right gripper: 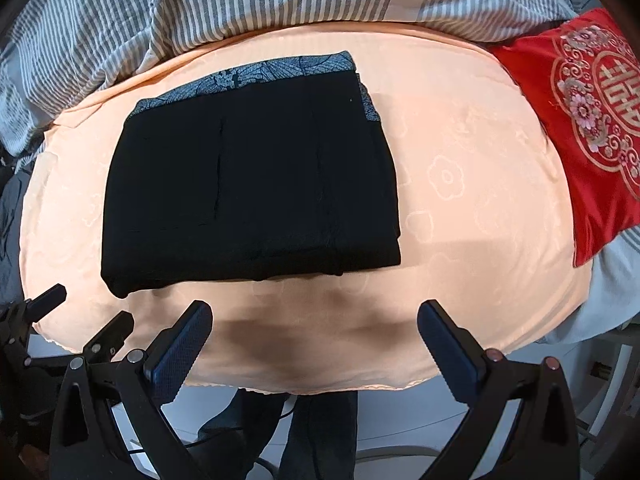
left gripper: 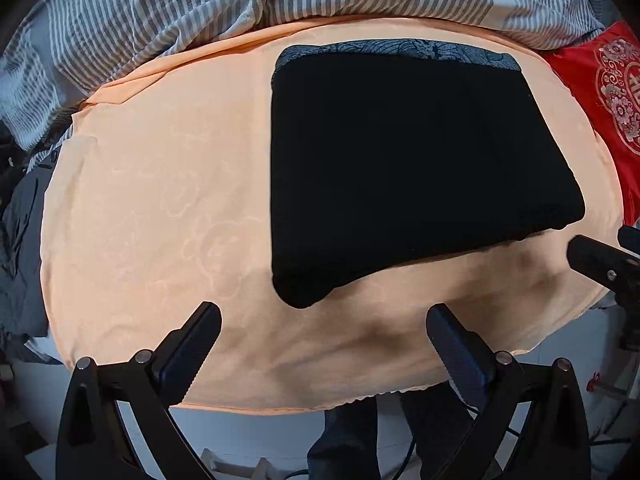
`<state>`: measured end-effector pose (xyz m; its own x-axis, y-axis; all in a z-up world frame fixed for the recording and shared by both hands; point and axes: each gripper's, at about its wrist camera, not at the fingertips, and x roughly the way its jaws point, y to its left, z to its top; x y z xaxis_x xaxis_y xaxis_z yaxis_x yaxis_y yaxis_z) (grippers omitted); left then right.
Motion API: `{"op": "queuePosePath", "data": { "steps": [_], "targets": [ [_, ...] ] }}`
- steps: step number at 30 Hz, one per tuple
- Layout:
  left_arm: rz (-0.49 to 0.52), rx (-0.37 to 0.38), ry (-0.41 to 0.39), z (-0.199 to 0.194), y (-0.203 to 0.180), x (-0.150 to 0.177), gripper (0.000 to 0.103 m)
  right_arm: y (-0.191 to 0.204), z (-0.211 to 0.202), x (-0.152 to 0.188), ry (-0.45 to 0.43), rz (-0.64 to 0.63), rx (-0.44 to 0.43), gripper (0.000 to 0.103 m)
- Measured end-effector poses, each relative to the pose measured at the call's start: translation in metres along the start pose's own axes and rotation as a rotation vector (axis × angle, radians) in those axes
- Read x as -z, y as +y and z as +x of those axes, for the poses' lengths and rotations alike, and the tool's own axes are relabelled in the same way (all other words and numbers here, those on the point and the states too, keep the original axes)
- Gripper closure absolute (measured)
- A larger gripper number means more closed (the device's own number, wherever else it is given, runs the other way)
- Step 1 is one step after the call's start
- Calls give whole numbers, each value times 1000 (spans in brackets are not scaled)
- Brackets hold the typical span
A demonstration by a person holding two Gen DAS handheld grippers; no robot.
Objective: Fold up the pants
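Observation:
The black pants (left gripper: 408, 168) lie folded into a flat rectangle on a peach sheet (left gripper: 152, 184), on top of a blue patterned cloth (left gripper: 400, 46) that shows at the far edge. In the right wrist view the black pants (right gripper: 252, 184) sit left of centre over the blue patterned cloth (right gripper: 256, 74). My left gripper (left gripper: 324, 312) is open and holds nothing, hovering just short of the pants' near edge. My right gripper (right gripper: 314, 310) is open too, a little back from the near edge. The right gripper (left gripper: 600, 258) shows at the left view's right edge, and the left gripper (right gripper: 88, 312) at the right view's lower left.
A grey-and-white striped duvet (left gripper: 180, 4) is bunched along the far side. A red embroidered cushion (right gripper: 592, 120) lies at the right. Dark grey clothes (left gripper: 20, 240) hang at the left. The bed's front edge (right gripper: 320, 388) is close below the grippers, with the person's legs (right gripper: 312, 432) beneath.

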<state>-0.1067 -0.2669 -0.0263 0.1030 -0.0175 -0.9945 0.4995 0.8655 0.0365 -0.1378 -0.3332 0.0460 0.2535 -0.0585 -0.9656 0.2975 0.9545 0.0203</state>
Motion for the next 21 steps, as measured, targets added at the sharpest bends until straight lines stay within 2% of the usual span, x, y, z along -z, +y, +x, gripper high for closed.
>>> {"op": "queuePosePath", "data": {
  "steps": [21],
  "targets": [
    [-36,-48,2,0,-19,-11,0,-3,4,-17,-7,-72,-5,0]
  ]
}}
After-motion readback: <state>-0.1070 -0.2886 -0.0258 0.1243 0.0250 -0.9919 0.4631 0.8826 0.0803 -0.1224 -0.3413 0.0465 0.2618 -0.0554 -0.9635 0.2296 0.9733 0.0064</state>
